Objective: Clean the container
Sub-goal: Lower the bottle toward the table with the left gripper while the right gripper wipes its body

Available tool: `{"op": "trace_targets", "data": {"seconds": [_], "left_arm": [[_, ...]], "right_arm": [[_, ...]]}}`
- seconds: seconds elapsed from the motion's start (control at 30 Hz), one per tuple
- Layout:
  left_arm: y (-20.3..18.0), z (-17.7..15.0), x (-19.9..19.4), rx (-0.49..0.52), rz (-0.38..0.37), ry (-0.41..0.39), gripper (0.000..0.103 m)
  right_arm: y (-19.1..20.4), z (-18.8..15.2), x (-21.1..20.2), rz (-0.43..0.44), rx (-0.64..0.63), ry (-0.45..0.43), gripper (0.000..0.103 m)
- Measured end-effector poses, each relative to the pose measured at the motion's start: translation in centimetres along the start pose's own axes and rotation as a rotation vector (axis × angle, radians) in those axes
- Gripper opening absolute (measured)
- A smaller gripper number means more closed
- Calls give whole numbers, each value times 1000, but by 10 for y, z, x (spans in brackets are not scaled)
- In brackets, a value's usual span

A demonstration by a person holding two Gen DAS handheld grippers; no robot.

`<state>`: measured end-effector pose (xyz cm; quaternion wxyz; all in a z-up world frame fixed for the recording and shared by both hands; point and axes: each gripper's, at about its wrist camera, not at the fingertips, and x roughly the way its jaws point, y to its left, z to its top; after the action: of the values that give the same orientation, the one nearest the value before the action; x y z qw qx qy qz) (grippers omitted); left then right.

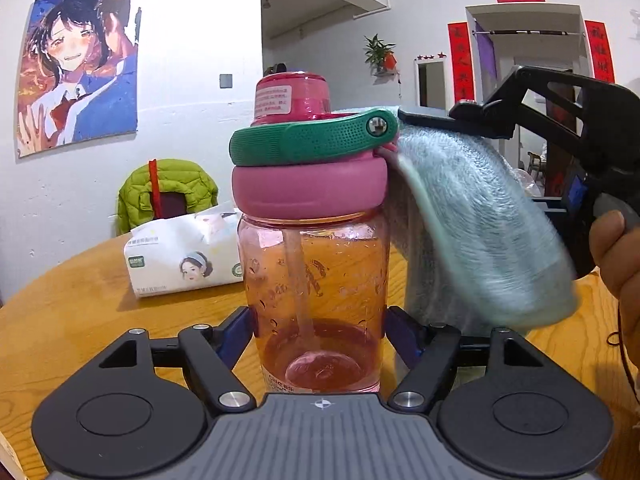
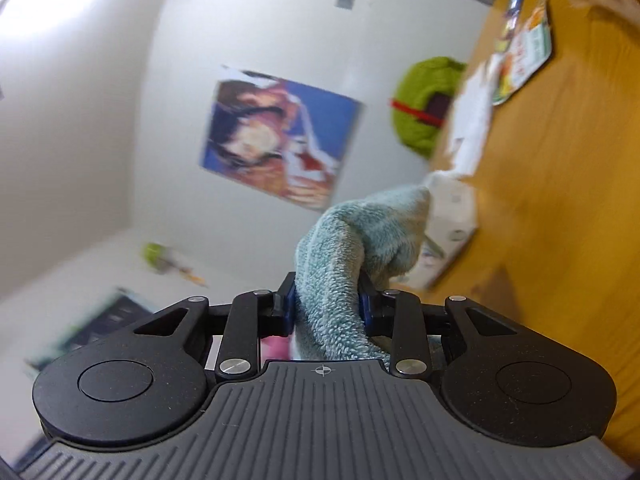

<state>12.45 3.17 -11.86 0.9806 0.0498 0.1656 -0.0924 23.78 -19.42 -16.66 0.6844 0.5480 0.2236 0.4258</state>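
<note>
My left hand-held gripper (image 1: 318,332) is clamped on the lower body of the bottle (image 1: 316,280), its blue pads pressed against the clear pink wall at 9 and 3 o'clock. The bottle stands upright at the centre of the left wrist view, over the round wooden counter (image 1: 80,312), with a pink lid (image 1: 310,192), a green carry loop (image 1: 312,142) and a straw inside. My right hand-held gripper (image 2: 326,308) is pinched narrow on a pale blue-green cloth (image 2: 352,248). In the left wrist view that cloth (image 1: 472,232) drapes down from 2 o'clock, touching the lid's edge and the bottle's right shoulder; it looks blurred. A hand (image 1: 616,256) shows at 3 o'clock. A tissue pack (image 1: 180,260) lies on the counter at 9 o'clock, behind the bottle.
</note>
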Motion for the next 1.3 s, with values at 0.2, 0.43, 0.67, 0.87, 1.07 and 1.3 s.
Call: {"op": "trace_targets", "data": {"seconds": [0.2,0.43,0.67,0.87,1.07,1.3], "left_arm": [[0,0,0,1,-3,-2,71],[1,-1,-2,0,-4,-1,71],[-1,-1,-3,1,1,-5,71],[-1,-1,-4,2,3,-4,71],[-4,-3,-9,-48,2,95,86],[-15,-16,-9,-41,9,248,93]], "right_arm": [[-20,-7,19,-269,29,98,35],[-20,-13,28,-440,-64,142,35],[-6,-6,11,-122,-20,61,36],[-29,-8,37,-448,-7,173,36],[-17,-9,34,-431,-113,133,36],[-8,-5,21,-245,-102,71,36]]}}
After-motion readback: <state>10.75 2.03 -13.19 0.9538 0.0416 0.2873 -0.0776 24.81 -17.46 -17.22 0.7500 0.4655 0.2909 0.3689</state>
